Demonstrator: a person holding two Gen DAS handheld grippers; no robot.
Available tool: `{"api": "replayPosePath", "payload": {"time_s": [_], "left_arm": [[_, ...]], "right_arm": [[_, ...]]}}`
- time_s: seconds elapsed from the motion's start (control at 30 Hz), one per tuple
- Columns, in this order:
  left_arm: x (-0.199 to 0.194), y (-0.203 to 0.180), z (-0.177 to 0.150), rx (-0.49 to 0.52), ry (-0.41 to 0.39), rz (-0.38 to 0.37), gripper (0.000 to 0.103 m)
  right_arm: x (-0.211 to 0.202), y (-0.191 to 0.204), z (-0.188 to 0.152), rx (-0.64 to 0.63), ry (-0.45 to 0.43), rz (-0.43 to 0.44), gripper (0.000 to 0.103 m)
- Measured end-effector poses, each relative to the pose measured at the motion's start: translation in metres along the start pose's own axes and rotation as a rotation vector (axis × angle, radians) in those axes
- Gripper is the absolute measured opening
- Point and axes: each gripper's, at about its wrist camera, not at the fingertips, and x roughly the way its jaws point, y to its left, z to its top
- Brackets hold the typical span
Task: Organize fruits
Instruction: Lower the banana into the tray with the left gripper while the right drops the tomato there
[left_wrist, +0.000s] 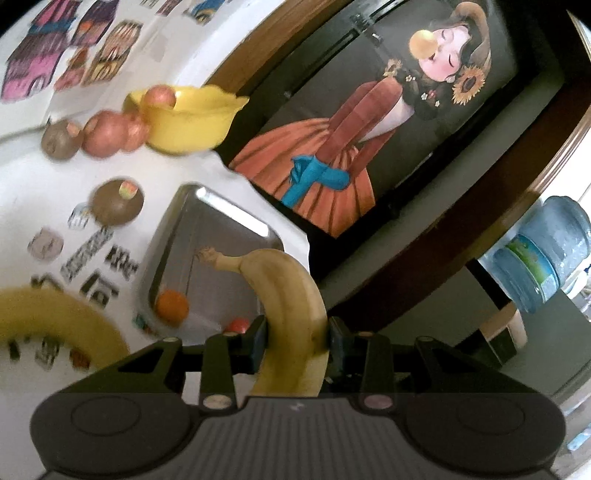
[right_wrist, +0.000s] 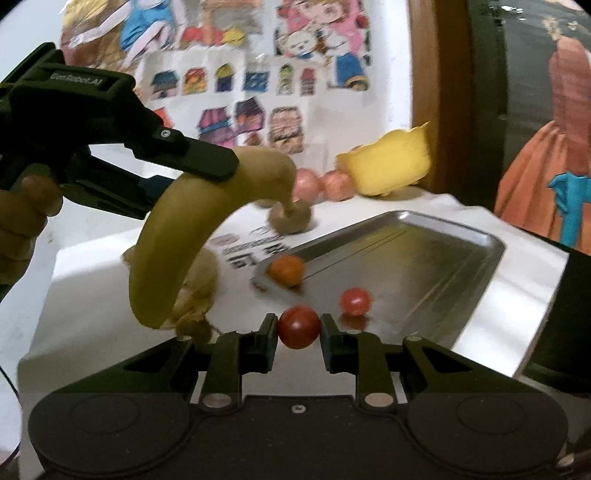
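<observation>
Bananas and tomatoes are both in the air above the steel tray (right_wrist: 436, 258). The left gripper (left_wrist: 296, 334) is clamped around a banana (left_wrist: 291, 314) held over the tray's near edge; the right gripper (right_wrist: 298, 328) pinches a dark red tomato (right_wrist: 298, 326) just short of that edge. An orange fruit (right_wrist: 286, 270) and a smaller red tomato (right_wrist: 355, 301) already lie in the tray. The round tomato is held only at its sides and could squirt free and roll off the tray; the long banana could pivot in the jaws and knock the loose fruit.

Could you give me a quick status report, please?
Left gripper shut on banana, held above table. Right gripper shut on cherry tomato, near metal tray. Nothing blocking tray.
</observation>
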Motion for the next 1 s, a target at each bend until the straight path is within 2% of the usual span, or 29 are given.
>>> {"api": "replayPosePath", "payload": {"time_s": [0.17, 0.4, 0.63, 1.0], "left_arm": [[0.028, -0.003, 0.016, 0.04, -0.034, 0.048, 0.039], [0.071, -0.002, 0.027, 0.068, -0.027, 0.096, 0.039], [0.106, -0.001, 0.026, 0.116, 0.013, 0.149, 0.039], [0.128, -0.004, 0.017, 0.173, 0.051, 0.201, 0.039]], "right_arm": [[0.007, -0.021, 0.002, 0.009, -0.036, -0.056, 0.026], [0.025, -0.041, 0.0, 0.031, -0.041, -0.093, 0.026], [0.036, -0.058, -0.008, 0.07, -0.03, -0.095, 0.026], [0.039, -0.062, -0.012, 0.081, -0.031, -0.085, 0.027]]}}
